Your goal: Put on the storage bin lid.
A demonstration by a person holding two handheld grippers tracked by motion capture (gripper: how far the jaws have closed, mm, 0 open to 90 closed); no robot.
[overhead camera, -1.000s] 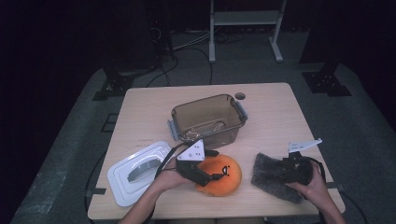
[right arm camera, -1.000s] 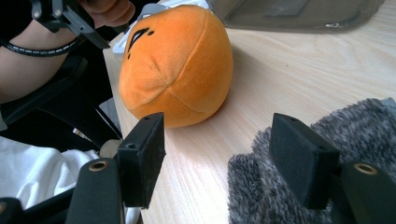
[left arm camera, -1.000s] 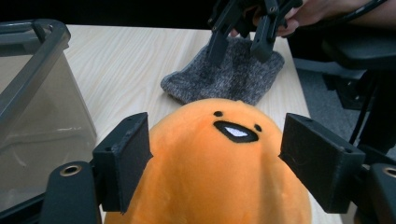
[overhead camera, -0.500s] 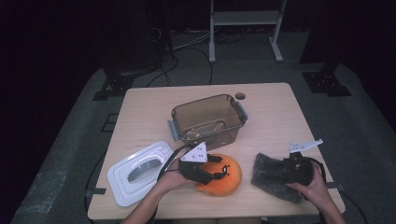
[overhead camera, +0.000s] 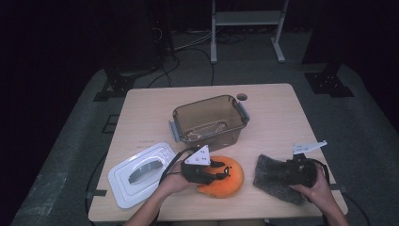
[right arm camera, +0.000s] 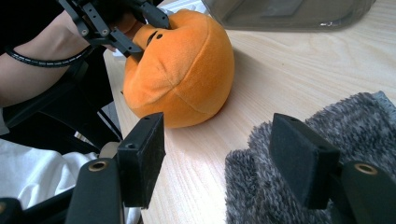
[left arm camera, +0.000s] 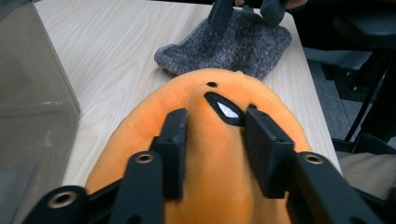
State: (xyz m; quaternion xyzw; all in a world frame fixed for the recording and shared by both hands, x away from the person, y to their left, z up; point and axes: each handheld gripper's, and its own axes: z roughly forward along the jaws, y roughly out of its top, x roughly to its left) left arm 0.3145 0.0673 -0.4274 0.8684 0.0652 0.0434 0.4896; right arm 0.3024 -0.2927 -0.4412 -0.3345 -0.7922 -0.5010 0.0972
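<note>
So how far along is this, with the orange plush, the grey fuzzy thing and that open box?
Early on. Done: the white lid lies off the brown box, which looks empty. In hand: the left gripper has just been closing on the orange plush, jaws pressing its top. The right gripper stands open at the grey fuzzy cloth. Left, probably: both soft things into the box, then the lid.

brown bin – table centre | white lid – front-left
</note>
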